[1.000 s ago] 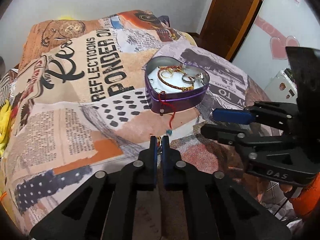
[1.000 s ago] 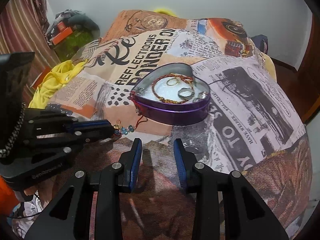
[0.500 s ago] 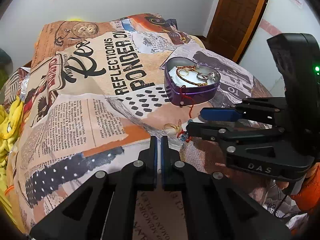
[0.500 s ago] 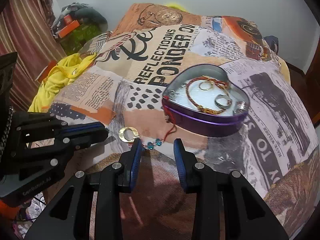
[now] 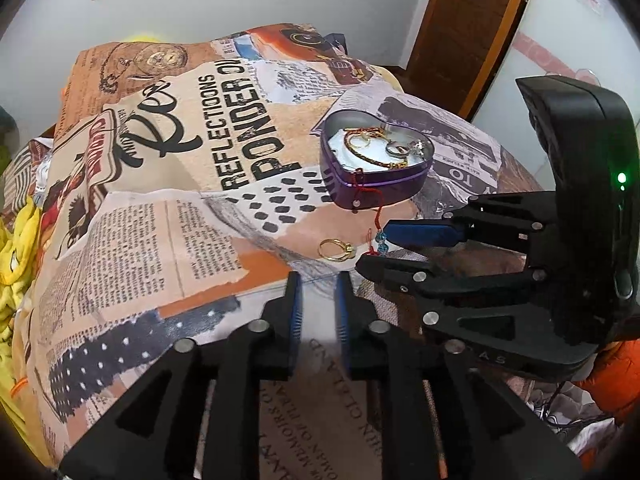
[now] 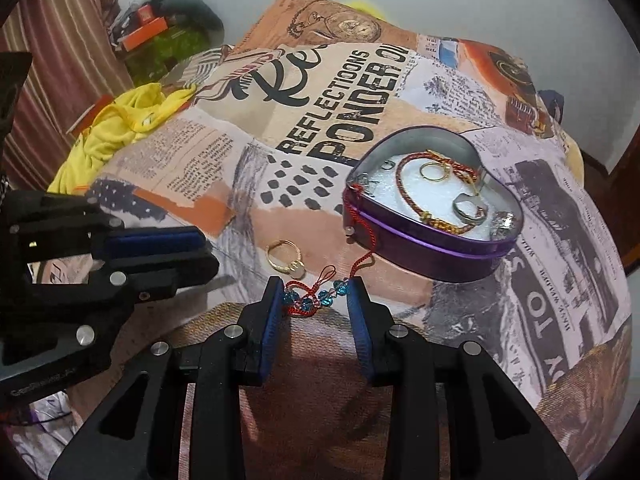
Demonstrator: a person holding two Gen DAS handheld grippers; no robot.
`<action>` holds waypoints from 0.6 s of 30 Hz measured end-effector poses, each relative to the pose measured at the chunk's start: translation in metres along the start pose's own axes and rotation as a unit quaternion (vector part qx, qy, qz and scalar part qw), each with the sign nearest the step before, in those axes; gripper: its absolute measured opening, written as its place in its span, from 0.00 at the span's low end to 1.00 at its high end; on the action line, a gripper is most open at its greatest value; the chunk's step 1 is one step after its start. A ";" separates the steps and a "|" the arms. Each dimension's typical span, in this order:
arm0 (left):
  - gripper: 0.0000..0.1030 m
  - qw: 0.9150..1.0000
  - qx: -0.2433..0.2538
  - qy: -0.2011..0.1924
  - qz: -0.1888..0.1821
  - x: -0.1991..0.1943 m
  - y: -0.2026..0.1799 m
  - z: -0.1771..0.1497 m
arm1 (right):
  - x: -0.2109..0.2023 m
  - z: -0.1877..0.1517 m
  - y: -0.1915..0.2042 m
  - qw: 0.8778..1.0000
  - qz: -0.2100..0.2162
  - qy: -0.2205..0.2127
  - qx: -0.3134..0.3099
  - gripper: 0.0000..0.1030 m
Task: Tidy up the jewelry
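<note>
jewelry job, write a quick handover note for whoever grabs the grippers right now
Left gripper: jaws opening, nothing between them.
Right gripper: open, straddling the red cord bracelet's blue beads, not gripping.
Heart tin: holds a braided bracelet and rings; the cord hangs over its rim onto the bedspread.
Gold ring: loose on the bedspread beside the beads.
Left: tuck the cord in, add the ring.

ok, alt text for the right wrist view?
Right tongs open around a red cord's blue beads trailing from a purple heart-shaped tin. A gold ring lies loose on the printed bedspread; left tongs, opening, empty.
</note>
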State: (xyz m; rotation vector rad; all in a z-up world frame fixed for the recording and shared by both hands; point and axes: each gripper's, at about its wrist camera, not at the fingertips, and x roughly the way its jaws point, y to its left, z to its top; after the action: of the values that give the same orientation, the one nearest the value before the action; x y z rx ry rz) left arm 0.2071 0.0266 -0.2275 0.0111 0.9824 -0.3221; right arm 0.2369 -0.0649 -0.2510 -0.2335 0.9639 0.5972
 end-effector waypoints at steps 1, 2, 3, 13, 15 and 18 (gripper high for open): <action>0.22 1.000 0.003 0.000 0.002 0.001 -0.002 0.001 | 0.000 0.000 -0.001 1.000 -0.002 -0.001 0.000 0.25; 0.24 1.000 0.006 0.000 0.004 0.002 -0.004 0.002 | 0.000 -0.001 -0.003 1.000 -0.006 -0.002 -0.001 0.22; 0.26 1.000 0.008 -0.001 0.005 0.003 -0.005 0.002 | -0.001 -0.001 -0.004 1.000 -0.009 -0.004 -0.002 0.20; 0.38 1.000 0.026 0.012 0.004 0.019 -0.016 0.010 | -0.011 -0.008 -0.016 0.999 -0.022 -0.028 0.010 0.14; 0.38 0.999 0.026 0.019 0.002 0.026 -0.017 0.013 | -0.017 -0.008 -0.020 0.999 -0.021 -0.035 0.017 0.14; 0.38 1.000 0.015 0.024 -0.006 0.034 -0.015 0.015 | -0.026 -0.007 -0.023 0.998 -0.020 -0.048 0.023 0.14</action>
State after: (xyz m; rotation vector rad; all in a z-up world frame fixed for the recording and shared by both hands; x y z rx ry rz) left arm 0.2330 0.0007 -0.2450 0.0400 1.0258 -0.3485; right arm 0.2342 -0.0963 -0.2354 -0.1804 0.8771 0.5447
